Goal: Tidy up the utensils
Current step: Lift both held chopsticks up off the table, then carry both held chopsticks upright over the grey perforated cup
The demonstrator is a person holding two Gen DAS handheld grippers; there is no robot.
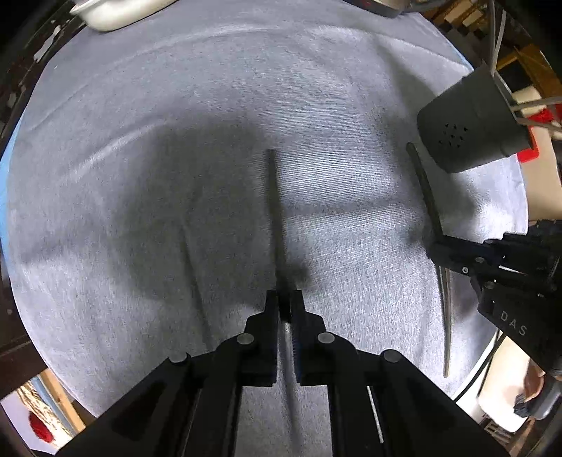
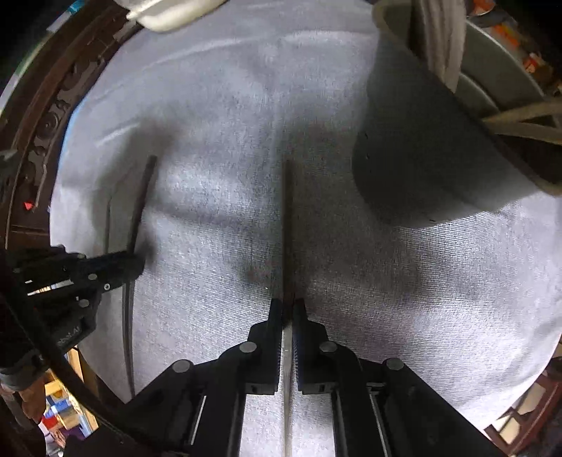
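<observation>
My left gripper point(image 1: 284, 298) is shut on a thin dark-handled utensil point(image 1: 275, 207) that points forward over the grey cloth. My right gripper point(image 2: 288, 306) is shut on a second dark-handled utensil point(image 2: 288, 218), also pointing forward. Each gripper shows in the other's view: the right one point(image 1: 439, 246) at the right edge, the left one point(image 2: 137, 260) at the left edge, each clamped on its utensil. A dark grey utensil holder point(image 2: 414, 158) with small holes stands on the cloth at the right, with several utensils in it; it also shows in the left wrist view point(image 1: 470, 123).
A grey cloth point(image 1: 175, 175) covers the round table. A white dish point(image 1: 102, 14) sits at the far left edge of the cloth; it shows in the right wrist view point(image 2: 168, 14) too. Clutter and furniture lie beyond the table edge.
</observation>
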